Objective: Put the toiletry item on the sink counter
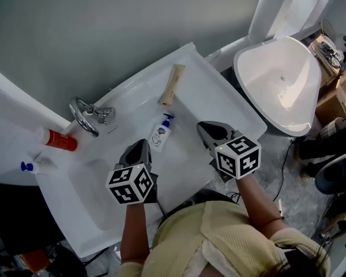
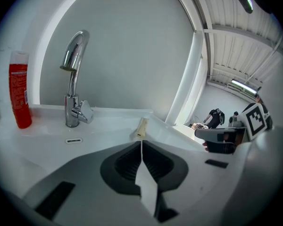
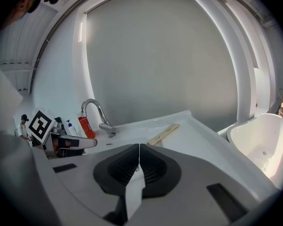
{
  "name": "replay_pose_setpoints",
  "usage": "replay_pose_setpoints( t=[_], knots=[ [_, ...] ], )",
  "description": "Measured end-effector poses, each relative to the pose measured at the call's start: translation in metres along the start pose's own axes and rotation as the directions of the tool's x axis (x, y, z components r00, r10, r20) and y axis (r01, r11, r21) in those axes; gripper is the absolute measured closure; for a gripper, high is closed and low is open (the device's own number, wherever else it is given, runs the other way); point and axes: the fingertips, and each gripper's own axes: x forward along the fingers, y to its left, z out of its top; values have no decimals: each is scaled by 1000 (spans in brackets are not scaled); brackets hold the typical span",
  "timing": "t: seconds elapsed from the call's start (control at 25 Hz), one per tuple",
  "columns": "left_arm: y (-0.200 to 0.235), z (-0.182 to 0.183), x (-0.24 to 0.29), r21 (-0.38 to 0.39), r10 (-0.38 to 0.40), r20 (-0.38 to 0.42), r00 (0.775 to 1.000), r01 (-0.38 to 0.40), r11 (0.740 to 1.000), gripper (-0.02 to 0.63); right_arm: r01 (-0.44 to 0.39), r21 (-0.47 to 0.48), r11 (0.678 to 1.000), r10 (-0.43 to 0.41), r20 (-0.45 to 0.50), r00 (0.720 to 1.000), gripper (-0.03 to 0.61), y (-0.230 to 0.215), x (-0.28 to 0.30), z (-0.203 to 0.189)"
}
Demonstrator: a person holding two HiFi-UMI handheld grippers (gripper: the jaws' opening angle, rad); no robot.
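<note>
White pump bottle lies flat on the sink counter.

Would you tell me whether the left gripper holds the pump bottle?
No, the left gripper is shut on nothing; the pump bottle lies on the counter.

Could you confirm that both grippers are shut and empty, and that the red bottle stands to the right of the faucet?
Not quite: the red bottle stands left of the faucet, as the left gripper view shows. The left gripper and right gripper are indeed shut and empty.
</note>
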Motion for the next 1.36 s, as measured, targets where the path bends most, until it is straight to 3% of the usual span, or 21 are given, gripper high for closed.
replay_pose_setpoints(
  t=[0.96,1.36],
  knots=[
    [0,-16,-8,-13,19,-16,1000,-20,1000,568,-16,-6,1000,16,-6,1000,552,2,-1,-2],
    [4,-18,-11,18,39,-26,999,-38,999,569,-33,-15,999,33,-9,999,552,6,3,1]
  ],
)
